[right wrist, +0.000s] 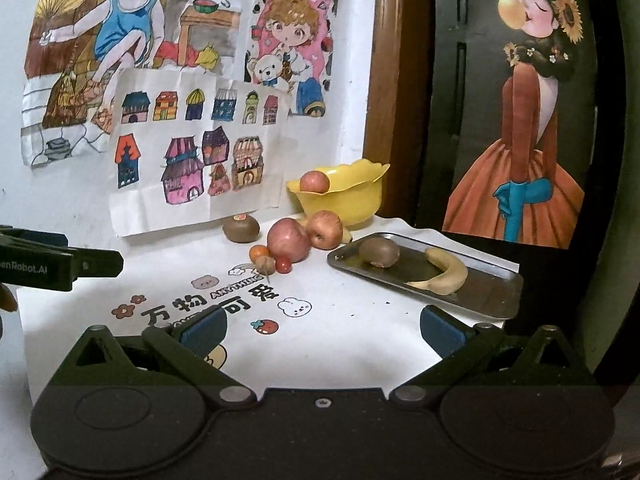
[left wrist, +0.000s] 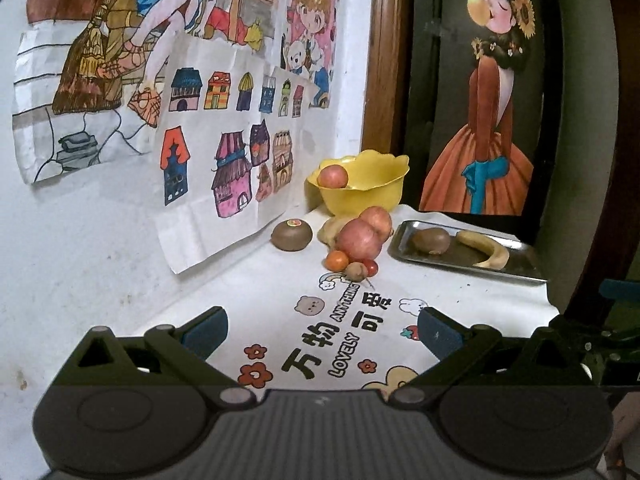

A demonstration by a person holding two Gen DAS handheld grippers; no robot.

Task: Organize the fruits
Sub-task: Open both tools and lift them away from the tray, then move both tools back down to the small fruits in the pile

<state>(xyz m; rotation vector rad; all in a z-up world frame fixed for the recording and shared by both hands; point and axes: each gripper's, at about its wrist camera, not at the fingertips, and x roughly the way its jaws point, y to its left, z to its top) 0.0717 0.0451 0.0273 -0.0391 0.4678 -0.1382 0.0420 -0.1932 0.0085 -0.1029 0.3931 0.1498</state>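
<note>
Right wrist view shows both grippers' fingers [right wrist: 204,330] spread empty, short of the apples [right wrist: 289,240]; nudging that touching pile could roll small fruits [right wrist: 267,261] off the table [right wrist: 360,320].

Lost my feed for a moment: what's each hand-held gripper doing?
Left hand-held gripper: open, holding nothing.
Right hand-held gripper: open, holding nothing.

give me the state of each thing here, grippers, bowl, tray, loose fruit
left gripper: open, empty
right gripper: open, empty
yellow bowl: upright, holds one apple
metal tray: flat on the cloth, holds a kiwi and a banana
two apples: loose on the cloth, touching
stickered kiwi: loose, near the wall
</note>
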